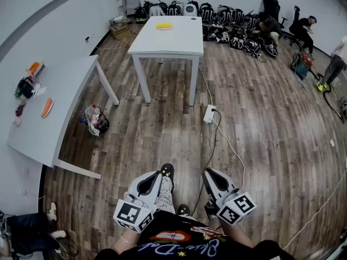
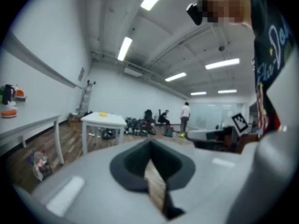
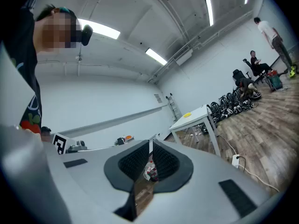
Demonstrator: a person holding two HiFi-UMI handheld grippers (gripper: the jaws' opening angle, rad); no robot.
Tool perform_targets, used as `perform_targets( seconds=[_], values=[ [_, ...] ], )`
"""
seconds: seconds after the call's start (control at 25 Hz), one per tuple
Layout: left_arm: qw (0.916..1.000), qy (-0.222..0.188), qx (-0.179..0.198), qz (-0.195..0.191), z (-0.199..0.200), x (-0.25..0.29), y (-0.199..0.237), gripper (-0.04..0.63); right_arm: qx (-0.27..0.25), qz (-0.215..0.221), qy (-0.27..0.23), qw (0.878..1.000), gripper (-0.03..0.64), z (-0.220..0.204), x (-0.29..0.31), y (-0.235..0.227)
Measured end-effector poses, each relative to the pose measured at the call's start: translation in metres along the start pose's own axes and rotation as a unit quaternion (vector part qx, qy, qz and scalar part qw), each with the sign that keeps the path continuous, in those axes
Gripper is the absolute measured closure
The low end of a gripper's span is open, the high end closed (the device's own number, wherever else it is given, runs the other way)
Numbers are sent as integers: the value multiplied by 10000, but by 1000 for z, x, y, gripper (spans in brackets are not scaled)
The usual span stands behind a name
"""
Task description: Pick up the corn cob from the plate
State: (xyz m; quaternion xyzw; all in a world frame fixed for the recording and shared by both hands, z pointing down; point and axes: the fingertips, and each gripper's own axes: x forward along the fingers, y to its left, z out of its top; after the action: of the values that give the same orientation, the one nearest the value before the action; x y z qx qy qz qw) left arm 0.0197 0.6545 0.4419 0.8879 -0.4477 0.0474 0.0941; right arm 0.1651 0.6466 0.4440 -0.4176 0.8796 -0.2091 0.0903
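A yellow plate lies on the far white table; at this distance the corn cob cannot be told apart from it. The same plate is a small yellow spot in the left gripper view and the right gripper view. Both grippers are held close to my body, far from that table. My left gripper is shut and holds nothing. My right gripper is also shut and holds nothing.
A long white table at the left carries an orange dish and small items. A bag of bottles sits under it. A power strip and cable lie on the wood floor. Backpacks and people are at the back.
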Motion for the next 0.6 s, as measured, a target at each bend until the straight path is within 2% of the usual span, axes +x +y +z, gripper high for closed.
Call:
perform_targets(
  seconds=[0.12, 0.24, 0.36, 0.6],
  values=[
    [9998, -94, -14, -172, 4, 35, 9, 603, -131, 14, -118, 9998, 600, 17, 24, -20],
    [9994, -231, 9, -240, 18, 68, 41, 602, -180, 37, -154, 9997, 600, 29, 65, -35],
    [9987, -467, 83, -192, 41, 92, 93, 603, -341, 151, -201, 9991, 600, 47, 124, -40],
    [9977, -629, 176, -160, 93, 146, 213, 603, -496, 242, -419, 9976, 600, 97, 258, -51]
  ],
)
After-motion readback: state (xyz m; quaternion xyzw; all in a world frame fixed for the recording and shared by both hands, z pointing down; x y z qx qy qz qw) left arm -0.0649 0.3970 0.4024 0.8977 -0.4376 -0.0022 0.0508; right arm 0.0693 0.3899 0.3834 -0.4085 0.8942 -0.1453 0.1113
